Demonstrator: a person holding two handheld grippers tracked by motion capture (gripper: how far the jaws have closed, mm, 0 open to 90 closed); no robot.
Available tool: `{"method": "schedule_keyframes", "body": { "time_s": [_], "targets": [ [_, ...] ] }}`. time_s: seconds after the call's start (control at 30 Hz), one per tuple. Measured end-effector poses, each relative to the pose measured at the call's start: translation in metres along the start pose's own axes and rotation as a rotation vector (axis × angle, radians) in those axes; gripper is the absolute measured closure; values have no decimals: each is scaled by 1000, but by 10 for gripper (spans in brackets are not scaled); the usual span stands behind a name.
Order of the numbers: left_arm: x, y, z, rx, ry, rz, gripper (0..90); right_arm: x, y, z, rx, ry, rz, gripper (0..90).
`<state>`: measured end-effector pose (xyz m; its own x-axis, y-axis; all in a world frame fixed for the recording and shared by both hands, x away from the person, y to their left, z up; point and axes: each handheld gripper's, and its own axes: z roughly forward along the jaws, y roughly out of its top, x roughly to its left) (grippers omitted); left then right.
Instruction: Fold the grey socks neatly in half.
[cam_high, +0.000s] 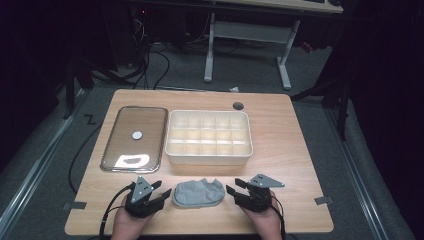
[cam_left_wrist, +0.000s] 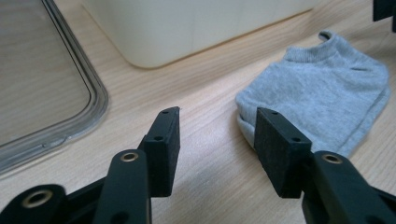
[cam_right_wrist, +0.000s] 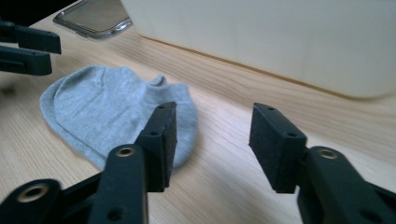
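Sock, grey and flat, lies at the near edge of the worktop in front of the divided box, whose clear lid rests to the side, likely so the compartments can take it. Left hand-held gripper and right hand-held gripper flank the sock, jaws spread, pinching nothing
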<state>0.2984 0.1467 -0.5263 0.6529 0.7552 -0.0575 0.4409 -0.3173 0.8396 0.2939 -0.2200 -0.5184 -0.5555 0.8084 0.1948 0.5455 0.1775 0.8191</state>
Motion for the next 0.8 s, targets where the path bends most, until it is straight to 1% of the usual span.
{"method": "schedule_keyframes", "body": {
  "time_s": [0.07, 0.1, 0.23, 0.3, 0.37, 0.43, 0.47, 0.53, 0.6, 0.63, 0.67, 0.73, 0.77, 0.8],
  "targets": [
    [-1, 1, 1, -5, 6, 8, 501, -4, -3, -4, -1, -30, -6, 529],
    [-1, 1, 1, -8, 4, 8, 497, -5, -3, -5, 1, -37, -3, 526],
    [-1, 2, 2, -5, 0, 8, 481, -8, -4, -11, -17, -54, 19, 503],
    [-1, 2, 3, 0, 3, 8, 471, -8, -4, -13, -27, -54, 11, 483],
    [-1, 1, 2, -8, 5, 0, 461, -9, -5, -12, -21, -59, 10, 458],
    [0, 1, 2, -2, 4, -1, 459, -9, -6, -11, -16, -56, -6, 455],
    [0, 1, 1, -1, 6, -2, 458, -8, -6, -10, -11, -59, -29, 454],
    [0, 0, 1, -4, 12, -6, 459, -7, -7, -7, 0, -58, -54, 439],
    [1, 0, 1, -6, 13, -10, 459, -7, -7, -6, 3, -44, -54, 434],
    [1, 0, 0, -3, 14, -7, 458, -6, -6, -5, 7, -48, -58, 414],
    [1, 0, 0, -4, 13, -9, 457, -4, -6, -5, 5, -63, -61, 390],
    [1, 0, -1, -6, 12, -13, 457, -1, -6, -5, -2, -84, -78, 415],
    [1, 0, -1, -6, 10, -14, 457, 1, -6, -6, -2, -97, -84, 415],
    [1, 0, -1, -6, 8, -16, 458, 2, -5, -5, 5, -98, -79, 397]
  ]
}}
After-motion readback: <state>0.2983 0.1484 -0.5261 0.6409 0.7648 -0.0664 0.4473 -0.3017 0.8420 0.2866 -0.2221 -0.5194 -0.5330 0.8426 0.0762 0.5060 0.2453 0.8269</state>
